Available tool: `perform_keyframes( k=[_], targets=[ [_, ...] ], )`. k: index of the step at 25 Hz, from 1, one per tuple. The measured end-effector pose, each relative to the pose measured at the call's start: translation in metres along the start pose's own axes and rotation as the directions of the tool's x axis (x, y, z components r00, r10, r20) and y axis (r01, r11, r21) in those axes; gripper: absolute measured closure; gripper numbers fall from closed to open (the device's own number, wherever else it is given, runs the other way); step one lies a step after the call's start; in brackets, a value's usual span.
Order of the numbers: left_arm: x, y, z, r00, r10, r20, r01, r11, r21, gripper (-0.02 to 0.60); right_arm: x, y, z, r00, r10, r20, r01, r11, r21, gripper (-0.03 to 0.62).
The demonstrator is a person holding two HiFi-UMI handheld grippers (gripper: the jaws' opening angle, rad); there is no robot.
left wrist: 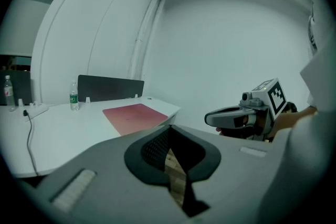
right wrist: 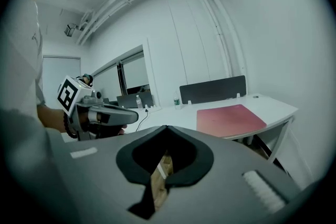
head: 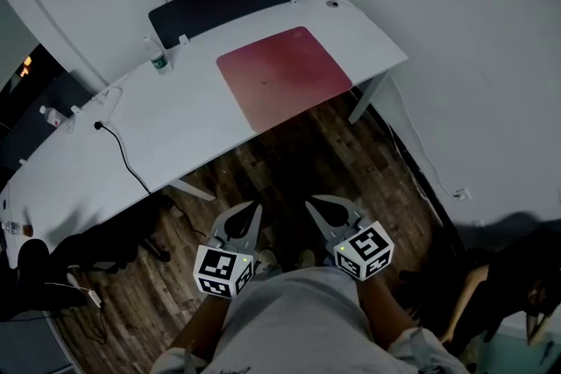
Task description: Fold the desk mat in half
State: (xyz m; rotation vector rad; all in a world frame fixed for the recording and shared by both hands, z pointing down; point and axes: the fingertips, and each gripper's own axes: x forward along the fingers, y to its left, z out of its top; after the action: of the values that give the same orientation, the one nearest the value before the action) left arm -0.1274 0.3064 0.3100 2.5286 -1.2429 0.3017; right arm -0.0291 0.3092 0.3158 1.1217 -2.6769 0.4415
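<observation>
Head view: desk mat [head: 285, 76] well beyond L hand-held gripper [head: 248, 210], R one [head: 317, 204]

An office: a long white worktop [head: 175, 127] backed by a dark divider screen [head: 232, 0], carrying a red mat [head: 282, 74], a bottle [head: 158, 59] and a trailing cable [head: 123, 155]. White walls, wood floor [head: 289, 171], and a glazed partition [right wrist: 131, 78] beyond.

Readable text, brands, numbers: none.
- Left gripper [head: 248, 210], marker cube [head: 224, 270]: black-and-white square code patterns, no letters or digits.
- Right gripper [head: 320, 206], marker cube [head: 365, 250]: same kind of code patterns.
- Bottle [head: 158, 57] on desk [head: 175, 118]: green label, print too small to read.
</observation>
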Motion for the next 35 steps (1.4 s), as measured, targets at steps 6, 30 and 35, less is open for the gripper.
perform_keyframes(
  k=[6,30,35],
  targets=[
    [-0.018,0.016,-0.002,1.0,-0.011,0.026,0.011,1.0,0.006,0.563,0.015,0.012,-0.005,0.999,-0.039,0.002,0.039,0.999,0.022,0.586],
    [0.098,0.089,0.039,0.999,0.025,0.033,-0.024,0.999,-0.031,0.563,0.105,-0.099,0.035,0.999,-0.025,-0.048,0.022,0.998,-0.062,0.586],
    [0.143,0.11,0.063,0.996,0.076,0.043,-0.074,0.996,-0.039,0.563,0.132,-0.147,0.057,0.998,0.027,-0.056,-0.031,0.997,-0.075,0.586]
  ],
)
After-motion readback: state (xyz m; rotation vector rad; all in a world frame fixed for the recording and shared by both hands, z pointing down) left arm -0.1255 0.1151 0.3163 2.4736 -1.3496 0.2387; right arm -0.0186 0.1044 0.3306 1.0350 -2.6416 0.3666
